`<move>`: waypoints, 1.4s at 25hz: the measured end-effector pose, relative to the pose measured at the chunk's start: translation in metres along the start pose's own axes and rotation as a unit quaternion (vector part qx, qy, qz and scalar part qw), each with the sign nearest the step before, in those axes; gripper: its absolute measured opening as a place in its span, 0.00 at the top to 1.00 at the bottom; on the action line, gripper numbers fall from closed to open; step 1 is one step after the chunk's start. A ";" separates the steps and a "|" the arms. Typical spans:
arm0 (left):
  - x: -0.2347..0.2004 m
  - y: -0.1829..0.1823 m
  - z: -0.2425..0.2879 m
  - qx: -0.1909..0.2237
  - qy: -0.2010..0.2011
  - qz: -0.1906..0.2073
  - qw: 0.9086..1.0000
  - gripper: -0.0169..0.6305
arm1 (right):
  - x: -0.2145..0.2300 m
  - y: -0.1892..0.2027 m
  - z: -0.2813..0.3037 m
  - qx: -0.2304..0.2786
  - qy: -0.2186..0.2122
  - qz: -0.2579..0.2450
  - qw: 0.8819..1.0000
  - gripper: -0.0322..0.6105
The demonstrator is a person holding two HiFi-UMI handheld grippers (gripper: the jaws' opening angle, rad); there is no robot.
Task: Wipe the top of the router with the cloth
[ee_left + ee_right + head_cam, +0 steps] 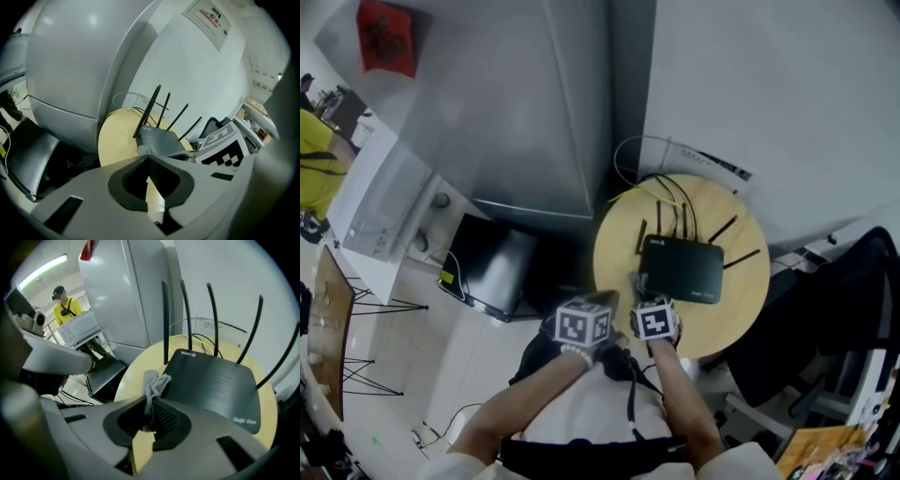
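Note:
A black router (684,267) with several upright antennas lies on a round yellow table (619,248). In the right gripper view the router (215,385) fills the middle right. My right gripper (151,404) is shut on a small grey cloth (155,384), whose free end rests at the router's near left corner. In the head view the cloth (635,280) sits just ahead of the right gripper (639,292). My left gripper (607,300) hovers beside it over the table's front edge. Its jaws (149,159) meet with nothing between them. The left gripper view shows the router (159,138) beyond.
A large white cabinet (516,103) and a white wall stand behind the table. A dark flat panel (492,262) lies on the floor to the left. A black chair (853,281) is at the right. A yellow cable (628,183) loops behind the router.

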State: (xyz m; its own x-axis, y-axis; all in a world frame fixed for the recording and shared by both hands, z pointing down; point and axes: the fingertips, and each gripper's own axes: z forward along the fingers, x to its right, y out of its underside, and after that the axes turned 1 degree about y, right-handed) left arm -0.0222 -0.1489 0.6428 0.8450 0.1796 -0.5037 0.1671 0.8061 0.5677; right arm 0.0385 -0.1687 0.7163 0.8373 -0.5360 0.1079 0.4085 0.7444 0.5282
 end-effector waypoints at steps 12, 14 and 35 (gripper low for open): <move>0.042 0.000 0.022 -0.019 0.046 0.038 0.998 0.98 | 0.053 0.007 -0.061 0.053 0.014 0.096 0.994 0.89; 0.054 0.000 0.029 -0.026 0.058 0.049 0.997 0.98 | 0.070 0.017 -0.071 0.058 0.027 0.114 0.991 0.89; 0.159 -0.015 0.086 -0.053 0.174 0.092 0.979 0.98 | 0.235 0.080 -0.103 0.019 0.121 0.160 0.980 0.89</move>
State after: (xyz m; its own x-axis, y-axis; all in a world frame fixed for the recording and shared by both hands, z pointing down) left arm 0.1538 -0.1813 0.6101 0.6291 0.4930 -0.6010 -0.0409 0.7930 0.6078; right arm 0.3053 -0.1946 0.6973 0.9838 -0.1644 0.0720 0.1015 0.8407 0.5318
